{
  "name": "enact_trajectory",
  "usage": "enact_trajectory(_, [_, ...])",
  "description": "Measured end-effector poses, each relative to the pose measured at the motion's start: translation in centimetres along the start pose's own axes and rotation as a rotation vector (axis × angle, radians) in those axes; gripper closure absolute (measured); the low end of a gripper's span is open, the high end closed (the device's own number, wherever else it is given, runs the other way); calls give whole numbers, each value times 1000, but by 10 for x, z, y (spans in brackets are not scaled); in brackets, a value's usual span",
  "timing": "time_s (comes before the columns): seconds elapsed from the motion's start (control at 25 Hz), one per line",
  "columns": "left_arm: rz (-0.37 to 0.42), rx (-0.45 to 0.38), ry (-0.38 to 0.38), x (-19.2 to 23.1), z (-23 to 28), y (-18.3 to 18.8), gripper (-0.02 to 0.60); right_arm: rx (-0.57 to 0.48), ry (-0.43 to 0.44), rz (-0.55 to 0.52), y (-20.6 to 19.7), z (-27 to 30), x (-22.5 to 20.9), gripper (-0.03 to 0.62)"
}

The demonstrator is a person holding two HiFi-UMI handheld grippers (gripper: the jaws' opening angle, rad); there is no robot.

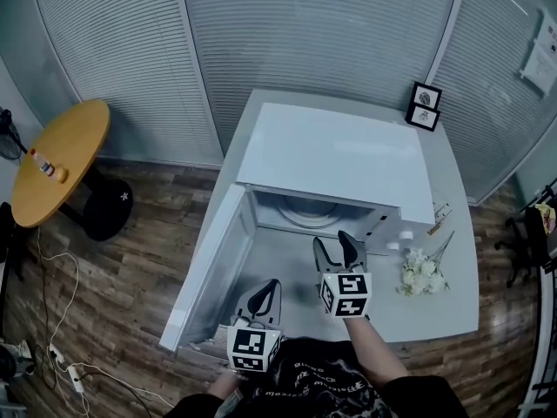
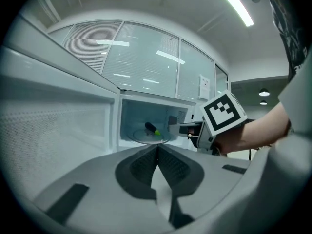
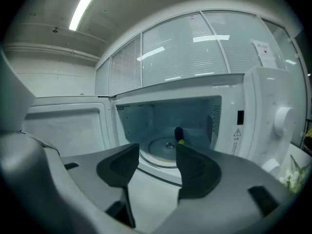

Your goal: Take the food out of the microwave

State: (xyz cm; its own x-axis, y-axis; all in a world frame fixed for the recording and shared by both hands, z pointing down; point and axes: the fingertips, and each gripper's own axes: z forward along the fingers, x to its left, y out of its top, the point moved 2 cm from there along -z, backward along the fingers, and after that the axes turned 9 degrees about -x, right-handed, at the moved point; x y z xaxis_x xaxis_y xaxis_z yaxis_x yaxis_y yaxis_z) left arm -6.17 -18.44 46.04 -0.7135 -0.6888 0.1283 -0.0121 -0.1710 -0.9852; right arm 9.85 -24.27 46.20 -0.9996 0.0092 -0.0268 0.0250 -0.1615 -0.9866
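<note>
A white microwave (image 1: 335, 159) stands on the pale table (image 1: 452, 312) with its door (image 1: 213, 268) swung open to the left. On the glass turntable (image 3: 163, 150) inside lies the food (image 3: 179, 134), a small dark piece with a green end, also seen from the left gripper view as the food (image 2: 152, 128). My right gripper (image 1: 335, 242) is open at the mouth of the oven, nothing between its jaws, the right gripper (image 3: 157, 155) pointing at the turntable. My left gripper (image 1: 271, 287) sits lower and nearer to me, by the open door; the left gripper (image 2: 157, 150) is shut and empty.
White flowers (image 1: 424, 273) lie on the table right of the microwave, and two small picture frames (image 1: 425, 104) stand at the back right. The control dial (image 3: 283, 121) is on the oven's right. A round wooden table (image 1: 61, 159) and floor cables (image 1: 61, 355) are at the left.
</note>
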Motion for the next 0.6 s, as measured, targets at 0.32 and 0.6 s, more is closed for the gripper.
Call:
enact_trajectory(0.32, [5, 11, 47, 12, 0, 1, 574, 4, -41, -34, 1, 37, -15, 350])
enact_trajectory(0.6, [16, 24, 36, 5, 0, 0, 574, 5, -68, -64, -1, 69, -28, 344])
